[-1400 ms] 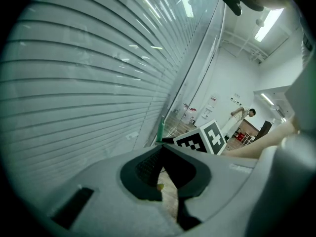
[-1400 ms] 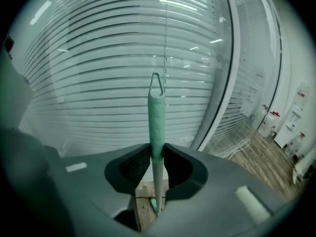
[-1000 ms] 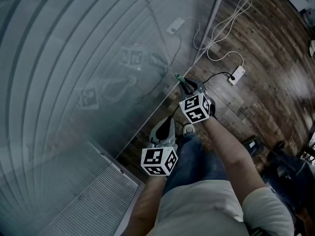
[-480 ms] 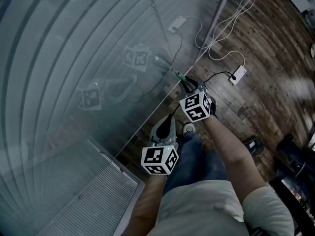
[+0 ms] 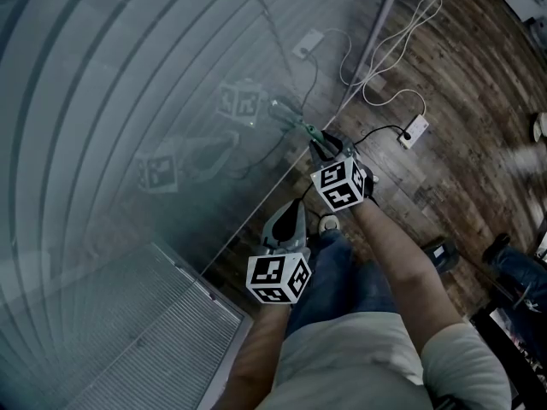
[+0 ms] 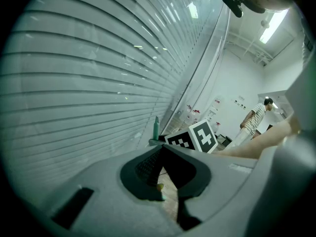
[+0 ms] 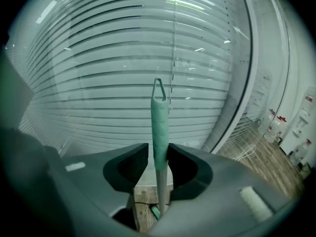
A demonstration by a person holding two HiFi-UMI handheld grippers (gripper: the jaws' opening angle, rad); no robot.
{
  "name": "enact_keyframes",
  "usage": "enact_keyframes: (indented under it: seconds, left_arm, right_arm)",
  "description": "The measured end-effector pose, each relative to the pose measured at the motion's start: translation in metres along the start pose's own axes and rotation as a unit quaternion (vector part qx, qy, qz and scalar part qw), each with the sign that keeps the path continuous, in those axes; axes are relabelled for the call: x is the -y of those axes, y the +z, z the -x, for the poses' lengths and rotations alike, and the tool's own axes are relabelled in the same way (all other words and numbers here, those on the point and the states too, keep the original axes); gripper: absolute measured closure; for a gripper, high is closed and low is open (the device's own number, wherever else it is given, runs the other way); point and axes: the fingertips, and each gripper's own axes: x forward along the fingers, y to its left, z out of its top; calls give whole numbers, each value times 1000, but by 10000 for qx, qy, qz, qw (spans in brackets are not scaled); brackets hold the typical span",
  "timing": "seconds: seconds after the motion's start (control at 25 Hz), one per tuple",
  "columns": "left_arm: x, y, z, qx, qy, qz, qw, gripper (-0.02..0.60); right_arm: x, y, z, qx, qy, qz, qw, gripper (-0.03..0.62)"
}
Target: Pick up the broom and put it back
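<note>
The broom's green handle (image 7: 159,127) stands upright between the jaws of my right gripper (image 7: 158,150), its hanging loop on top, against the glass wall. The jaws are opening; a thin gap shows beside the left pad. In the head view the handle's tip (image 5: 308,130) pokes out past the right gripper (image 5: 327,149) toward the glass. My left gripper (image 5: 288,218) hangs lower and nearer to me, shut and empty, apart from the broom. From the left gripper (image 6: 161,150) view the handle (image 6: 156,127) rises behind the right gripper's marker cube (image 6: 197,137). The broom's head is hidden.
A glass wall with slatted blinds (image 5: 128,101) fills the left. White power strips (image 5: 412,131) and looped cords (image 5: 402,24) lie on the dark wooden floor. A floor grille (image 5: 154,340) sits at lower left. A person in a striped shirt (image 6: 256,117) stands far off.
Both grippers keep their places and the handle still stands at the right gripper. At the right edge of the head view a bystander's feet have shifted.
</note>
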Motion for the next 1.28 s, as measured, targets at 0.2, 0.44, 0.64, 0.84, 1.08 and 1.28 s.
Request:
enact_keyframes:
  seconds: [0.2,0.44,0.64,0.84,1.08,1.28]
  left_arm:
    - [4,1,5,12,2,10,10000,575]
    - [10,3,6,63,7,-5,10000,575]
    - [15,6,7,59,3,-17,10000,575]
    - [22,4,10,74,-39,-33,10000,575]
    - [33,5,18,65,-160,-96,9998,575]
    - [46,8,24,43,-250,-182,9995,575]
  right_arm:
    - [-2,5,4,16,37,13,10000,442]
    - [3,6,14,68,-68,43,9999,430]
    - [7,9,29,135,-160,44,9998,430]
    - [6,9,52,238,-220,-90,9994,428]
    - [2,16,86,398,-275,-313,9983,431]
    - [9,24,114,585,-400,-528,9961,437]
